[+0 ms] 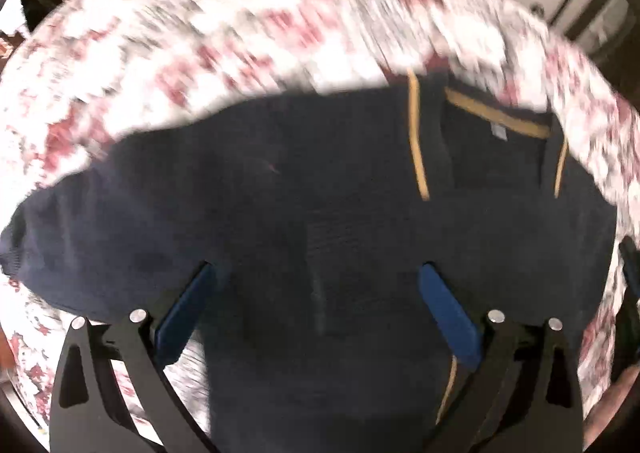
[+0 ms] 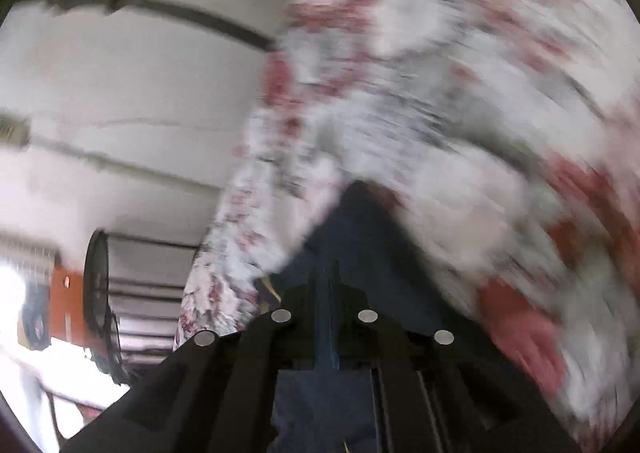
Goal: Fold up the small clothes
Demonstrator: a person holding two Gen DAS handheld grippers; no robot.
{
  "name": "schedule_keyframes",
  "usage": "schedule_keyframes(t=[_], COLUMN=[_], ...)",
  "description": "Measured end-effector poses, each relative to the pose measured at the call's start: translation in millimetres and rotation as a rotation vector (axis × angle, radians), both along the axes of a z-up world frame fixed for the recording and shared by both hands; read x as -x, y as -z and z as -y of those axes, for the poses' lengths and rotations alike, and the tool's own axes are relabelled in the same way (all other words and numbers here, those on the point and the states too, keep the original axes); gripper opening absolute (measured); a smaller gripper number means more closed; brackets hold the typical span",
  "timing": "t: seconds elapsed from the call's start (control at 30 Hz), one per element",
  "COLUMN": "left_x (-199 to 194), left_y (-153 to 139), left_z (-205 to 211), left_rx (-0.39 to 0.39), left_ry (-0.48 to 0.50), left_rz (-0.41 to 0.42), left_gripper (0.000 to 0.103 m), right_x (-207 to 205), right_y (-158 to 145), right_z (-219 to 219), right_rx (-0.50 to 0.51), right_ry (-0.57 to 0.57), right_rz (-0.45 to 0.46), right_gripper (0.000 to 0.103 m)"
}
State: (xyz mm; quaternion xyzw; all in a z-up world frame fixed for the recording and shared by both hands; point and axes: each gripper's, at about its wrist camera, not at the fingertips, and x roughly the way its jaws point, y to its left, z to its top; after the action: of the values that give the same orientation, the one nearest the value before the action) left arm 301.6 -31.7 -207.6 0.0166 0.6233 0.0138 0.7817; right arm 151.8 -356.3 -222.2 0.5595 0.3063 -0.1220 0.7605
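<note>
Blue pads (image 1: 448,313) of the left claw (image 1: 316,273) are hanging spread wide over the navy sweater (image 1: 280,193) lying on the floral-covered counter (image 1: 200,13). Right claw (image 2: 332,273) is pinching sweater fabric; it should be drawing the fold flat, edges aligned.

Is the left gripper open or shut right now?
Open: the left gripper has its blue pads spread wide above the navy sweater.

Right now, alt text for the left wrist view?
A navy sweater with mustard-yellow trim lies spread on a blurred red-and-white floral cloth. The left gripper points down over it, its blue-padded fingers wide apart with nothing held.
</note>
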Motion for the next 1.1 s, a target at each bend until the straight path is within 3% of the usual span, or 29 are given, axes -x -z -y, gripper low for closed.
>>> schedule_keyframes(t=[0.07,0.1,0.17,0.2,0.27,0.37,0.47,0.53,0.57,0.6,0.63,0.7,0.73,0.8,0.87,0.9,0.97,1.03,1.1], left_x=[-6.9,-9.2,-13.5,-15.2,-17.0,-13.7,-16.7,-16.4,-18.1,-19.8,-18.1,-11.3,-9.7,-1.8,5.5,4.5,51.7,63.1,90.5], left_y=[8.6,17.4,33.4,32.4,18.9,-5.4,8.3,27.0,26.3,23.0,14.6,-4.3,-16.4,-30.2,-39.0,-43.4,-48.3,-56.4,-57.1], left_z=[-5.7,-6.3,-6.5,-5.2,0.2,1.7,15.8,21.1,19.0,15.6,5.5,-23.7,-42.6,-83.2,-117.9,-139.7,-165.5,-204.2,-258.6], left_rx=[-0.04,-0.05,-0.05,-0.06,-0.046,0.004,-0.124,-0.163,-0.152,-0.127,-0.086,-0.002,0.066,0.18,0.235,0.242,0.219,0.201,0.232], left_ry=[-0.021,-0.022,-0.022,-0.02,-0.028,-0.038,0.017,0.044,0.035,0.023,-0.005,-0.067,-0.111,-0.194,-0.273,-0.309,-0.386,-0.448,-0.499], left_rz=[-0.031,-0.071,-0.123,-0.118,-0.085,-0.006,-0.04,-0.082,-0.081,-0.09,-0.091,-0.063,-0.045,-0.027,-0.001,0.018,0.071,0.135,0.177], left_gripper=[0.099,0.099,0.099,0.099,0.098,0.098,0.098,0.099,0.099,0.099,0.099,0.099,0.099,0.099,0.099,0.099,0.098,0.098,0.098], right_x=[-20.2,-19.3,-9.8,-9.0,-6.8,-8.8,-11.1,-12.1,-13.4,-10.8,-6.6,10.3,16.5,29.8,41.3,45.0,40.0,28.4,19.5], right_y=[21.4,38.1,57.3,51.2,26.1,-7.4,6.4,44.5,49.5,46.0,35.5,4.2,-13.7,-32.9,-45.6,-51.9,-56.2,-62.1,-67.1], right_z=[-0.3,-0.8,5.5,8.7,5.0,-29.5,-73.6,-96.5,-98.3,-95.7,-93.9,-96.4,-100.9,-114.2,-122.8,-125.2,-137.6,-148.7,-148.5], right_rx=[0.004,-0.016,-0.066,-0.096,-0.055,0.01,-0.046,-0.136,-0.137,-0.134,-0.145,-0.075,-0.006,0.061,0.076,0.082,0.114,0.151,0.119], right_ry=[-0.034,-0.024,0.018,0.03,0.022,-0.138,-0.265,-0.314,-0.293,-0.266,-0.253,-0.235,-0.238,-0.248,-0.235,-0.235,-0.266,-0.286,-0.29], right_rz=[-0.062,-0.108,-0.11,-0.112,-0.07,-0.049,-0.141,-0.242,-0.251,-0.26,-0.244,-0.185,-0.167,-0.138,-0.097,-0.081,-0.054,-0.029,0.004], right_gripper=[0.026,0.004,0.0,0.003,0.013,0.033,0.041,0.039,0.026,0.024,0.03,0.061,0.065,0.068,0.068,0.068,0.068,0.068,0.068])
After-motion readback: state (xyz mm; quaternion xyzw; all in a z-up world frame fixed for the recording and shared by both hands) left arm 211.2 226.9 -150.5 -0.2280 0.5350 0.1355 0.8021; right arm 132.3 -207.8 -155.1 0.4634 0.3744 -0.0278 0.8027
